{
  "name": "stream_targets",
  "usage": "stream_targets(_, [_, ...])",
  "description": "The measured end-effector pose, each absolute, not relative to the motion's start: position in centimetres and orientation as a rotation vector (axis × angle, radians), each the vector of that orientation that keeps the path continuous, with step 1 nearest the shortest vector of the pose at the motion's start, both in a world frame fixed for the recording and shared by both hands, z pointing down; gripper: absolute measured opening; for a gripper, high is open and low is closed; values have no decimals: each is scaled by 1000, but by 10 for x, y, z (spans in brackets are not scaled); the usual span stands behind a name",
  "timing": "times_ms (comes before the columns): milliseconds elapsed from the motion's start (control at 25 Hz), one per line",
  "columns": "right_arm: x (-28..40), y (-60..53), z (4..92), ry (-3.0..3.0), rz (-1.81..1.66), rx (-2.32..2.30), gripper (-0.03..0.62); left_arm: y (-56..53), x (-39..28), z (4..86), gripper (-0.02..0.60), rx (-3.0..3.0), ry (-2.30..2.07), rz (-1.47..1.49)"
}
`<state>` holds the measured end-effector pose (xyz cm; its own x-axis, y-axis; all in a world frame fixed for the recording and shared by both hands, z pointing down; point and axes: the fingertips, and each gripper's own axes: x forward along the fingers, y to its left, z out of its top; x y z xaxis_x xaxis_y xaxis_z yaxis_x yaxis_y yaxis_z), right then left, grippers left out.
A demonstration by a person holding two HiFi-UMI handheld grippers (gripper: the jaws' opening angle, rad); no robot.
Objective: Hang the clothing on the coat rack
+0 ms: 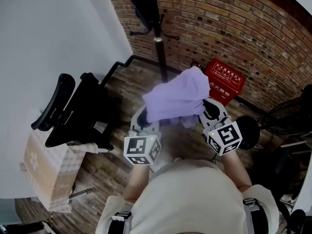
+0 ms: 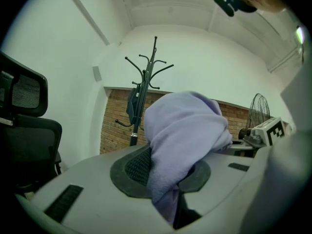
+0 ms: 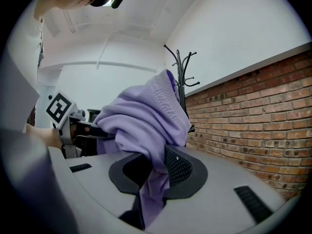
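A lilac garment (image 1: 176, 99) hangs bunched between both grippers, held up in front of the person. My left gripper (image 1: 145, 117) is shut on its left part, the cloth (image 2: 183, 145) pinched between the jaws and draped over them. My right gripper (image 1: 208, 110) is shut on the right part, where the fabric (image 3: 146, 126) with a ribbed hem rises above the jaws. The black coat rack (image 1: 157, 30) stands ahead against the brick wall, with a dark item hanging on it (image 1: 139, 4). In the left gripper view the rack's hooks (image 2: 148, 65) show above the garment.
A black office chair (image 1: 73, 111) stands at the left by the white wall, with a cardboard box (image 1: 46, 169) beside it. A red crate (image 1: 224, 82) sits on the wooden floor by the brick wall. A fan (image 2: 258, 108) stands to the right.
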<state>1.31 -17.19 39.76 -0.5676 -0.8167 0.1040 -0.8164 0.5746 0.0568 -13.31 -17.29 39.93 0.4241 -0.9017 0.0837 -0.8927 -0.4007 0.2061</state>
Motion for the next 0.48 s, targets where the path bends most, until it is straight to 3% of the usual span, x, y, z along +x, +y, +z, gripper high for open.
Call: stream_targets(480, [26, -215, 395, -2677, -35, 1386, 55, -214, -120, 399, 67, 2455, -1584, -66])
